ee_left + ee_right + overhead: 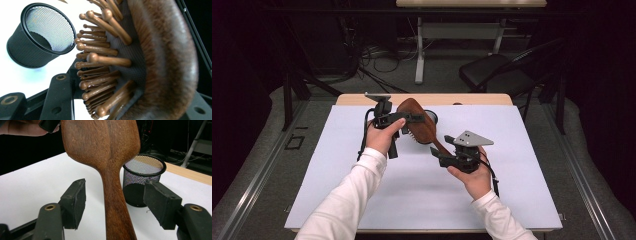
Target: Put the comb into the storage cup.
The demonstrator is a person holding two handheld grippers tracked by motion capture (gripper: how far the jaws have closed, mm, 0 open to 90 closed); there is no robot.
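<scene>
my right gripper (113,205) sits nearest me with its jaws apart, the hairbrush (419,125) handle standing between them and neither pad pressing on it. just past that, my left gripper (404,120) is clamped tight on the brush head, holding the brush above the white mat (422,195). beyond the brush stands the black mesh cup (430,117), upright on the mat, close behind the head. the left gripper view gives me the wooden bristles (100,50) pointing toward the cup; the right gripper view gives me the smooth back of the brush, with a hand (22,128) above it.
</scene>
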